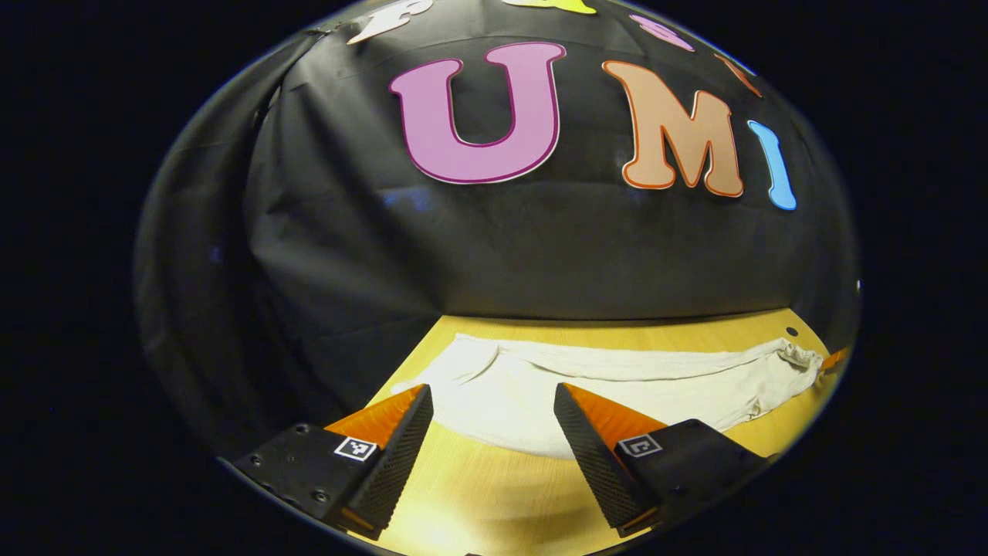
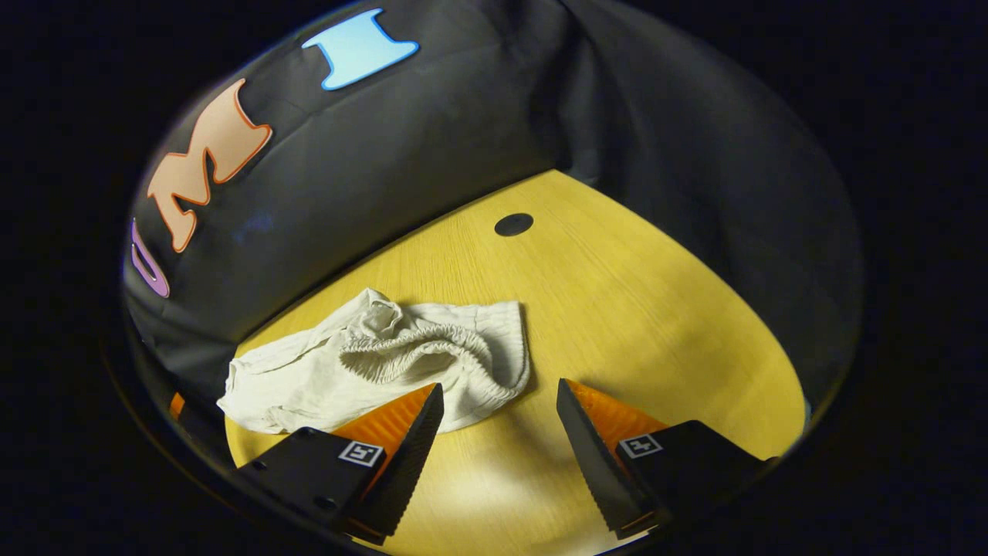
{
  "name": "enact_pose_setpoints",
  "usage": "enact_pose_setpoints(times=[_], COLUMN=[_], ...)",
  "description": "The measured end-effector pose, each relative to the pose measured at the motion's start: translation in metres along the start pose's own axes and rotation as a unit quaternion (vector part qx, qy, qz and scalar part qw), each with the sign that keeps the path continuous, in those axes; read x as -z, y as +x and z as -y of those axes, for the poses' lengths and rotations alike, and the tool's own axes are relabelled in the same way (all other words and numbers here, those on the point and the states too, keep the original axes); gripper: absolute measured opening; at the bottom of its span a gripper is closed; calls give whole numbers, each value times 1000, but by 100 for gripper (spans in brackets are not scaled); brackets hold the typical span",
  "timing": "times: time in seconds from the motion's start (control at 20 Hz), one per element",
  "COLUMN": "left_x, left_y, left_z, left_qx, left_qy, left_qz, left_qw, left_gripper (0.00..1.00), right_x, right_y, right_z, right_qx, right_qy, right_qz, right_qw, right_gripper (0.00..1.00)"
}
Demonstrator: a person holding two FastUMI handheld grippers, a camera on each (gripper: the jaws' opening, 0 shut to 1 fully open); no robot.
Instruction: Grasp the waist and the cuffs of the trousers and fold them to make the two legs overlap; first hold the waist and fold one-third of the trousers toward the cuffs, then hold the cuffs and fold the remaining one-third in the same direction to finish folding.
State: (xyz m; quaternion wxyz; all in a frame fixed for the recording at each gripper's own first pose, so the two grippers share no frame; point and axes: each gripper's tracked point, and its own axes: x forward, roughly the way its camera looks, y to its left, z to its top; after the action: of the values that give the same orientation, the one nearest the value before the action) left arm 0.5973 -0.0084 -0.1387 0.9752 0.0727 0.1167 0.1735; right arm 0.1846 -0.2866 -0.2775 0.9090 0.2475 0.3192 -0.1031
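Holding both the left gripper [image 1: 492,401] and right gripper [image 2: 500,401] apart and empty, we judge the trousers [image 1: 617,382], near the bench's [image 2: 633,309] far edge, soft and limp, best pinched at the elastic waist [image 2: 417,351].

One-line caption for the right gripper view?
Open right tongs hover above the wooden table, near the elastic waist of pale trousers.

Off-white trousers [image 2: 432,363] w/ ribbed waist, yellow wood-grain table [image 2: 656,309], black dot [image 2: 513,225].
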Motion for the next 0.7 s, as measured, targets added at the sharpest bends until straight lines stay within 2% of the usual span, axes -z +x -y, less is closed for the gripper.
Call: enact_pose_setpoints(times=[0.1,0.15,0.2,0.25,0.35,0.4,0.5,0.55,0.65,0.7], left_x=[-6,-8,-11,-8,-8,-11,-14,-13,-13,-15], left_y=[-1,-3,-2,-2,-8,-9,-17,-24,-27,-27], left_z=[9,12,12,11,11,13,14,15,17,19], left_qx=[-8,-9,-12,-17,-26,-26,-23,-23,-19,-13], left_qy=[2,0,-2,-5,-16,-27,-46,-50,-52,-55], left_qz=[-1,1,0,-3,-5,2,13,15,17,20], left_qw=[1000,1000,1000,1000,1000,999,999,998,998,998], left_gripper=[97,97,96,96,97,97,96,97,97,97], right_x=[3,4,3,1,0,1,1,-2,-12,-12], right_y=[9,13,16,19,22,26,26,23,21,18], right_z=[-3,-6,-9,-10,-10,-5,1,-1,-5,-5], right_qx=[-8,-16,-22,-26,-26,-15,-10,-14,-16,-7], right_qy=[15,26,35,43,55,59,83,96,95,85], right_qz=[-3,-5,-3,2,3,5,0,4,24,32], right_qw=[1000,1000,999,999,998,998,997,995,995,996], right_gripper=[95,88,94,87,82,86,49,44,24,23])
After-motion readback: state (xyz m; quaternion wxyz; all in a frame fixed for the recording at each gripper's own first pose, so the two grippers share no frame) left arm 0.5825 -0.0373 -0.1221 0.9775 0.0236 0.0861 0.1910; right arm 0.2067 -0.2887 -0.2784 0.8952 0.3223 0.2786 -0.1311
